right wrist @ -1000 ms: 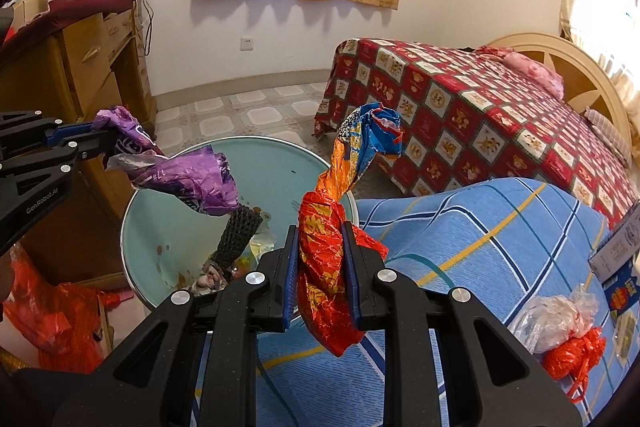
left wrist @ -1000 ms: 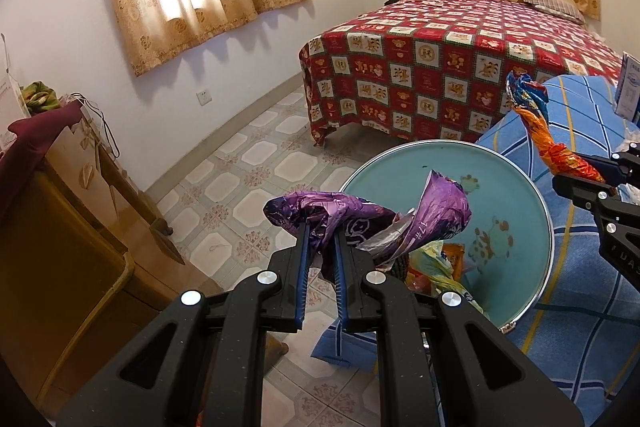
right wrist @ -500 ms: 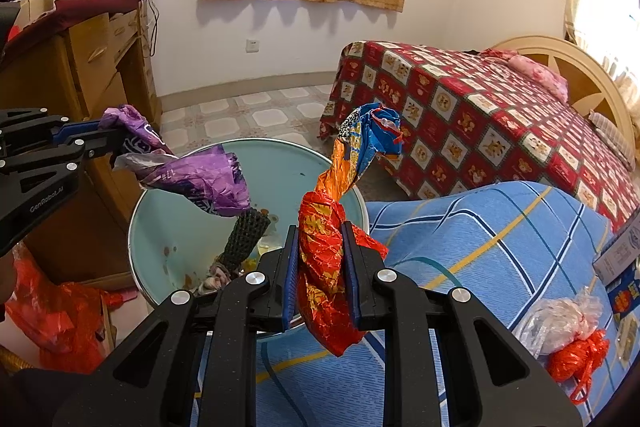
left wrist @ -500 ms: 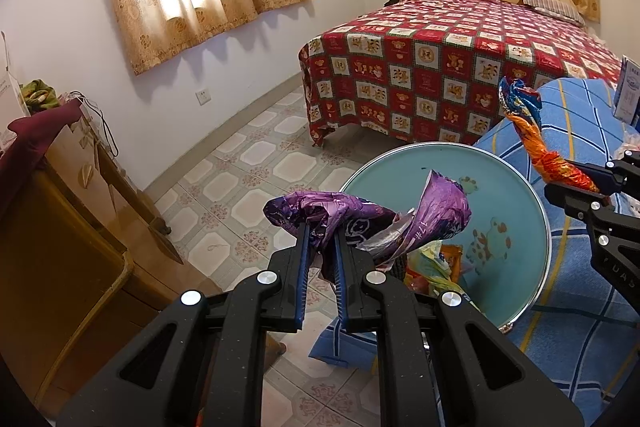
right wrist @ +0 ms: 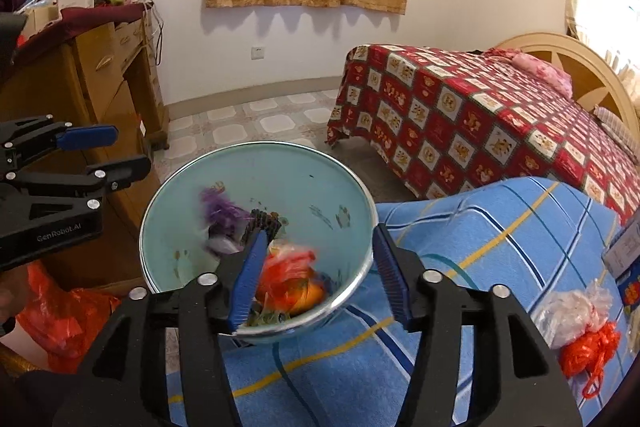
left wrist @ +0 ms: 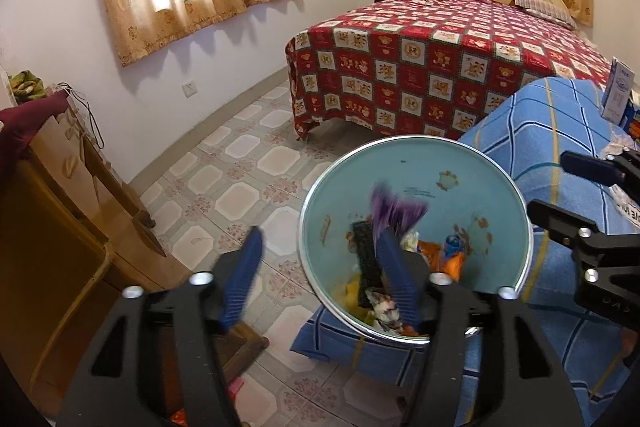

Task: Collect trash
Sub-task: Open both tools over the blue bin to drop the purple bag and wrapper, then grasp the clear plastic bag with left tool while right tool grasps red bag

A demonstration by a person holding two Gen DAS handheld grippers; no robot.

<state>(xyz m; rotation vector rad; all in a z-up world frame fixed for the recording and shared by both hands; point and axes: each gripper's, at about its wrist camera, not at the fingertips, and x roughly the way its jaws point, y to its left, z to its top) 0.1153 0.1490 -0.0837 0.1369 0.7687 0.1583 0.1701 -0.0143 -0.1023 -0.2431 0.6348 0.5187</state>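
Both grippers, left gripper [left wrist: 320,267] and right gripper [right wrist: 320,267], are opening, released; I fear wrappers [right wrist: 288,279] below bouncing out of the basin [right wrist: 256,155].

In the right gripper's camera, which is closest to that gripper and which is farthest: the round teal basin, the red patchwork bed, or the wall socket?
1. Round teal basin, just ahead of the right gripper, whose jaws are opening.
2. Red patchwork bed, beyond, to the right.
3. White wall socket, on the far wall.

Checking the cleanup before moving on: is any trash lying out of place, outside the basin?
Yes. A clear plastic bag and a red one lie loose on the blue striped cover, right of the basin.
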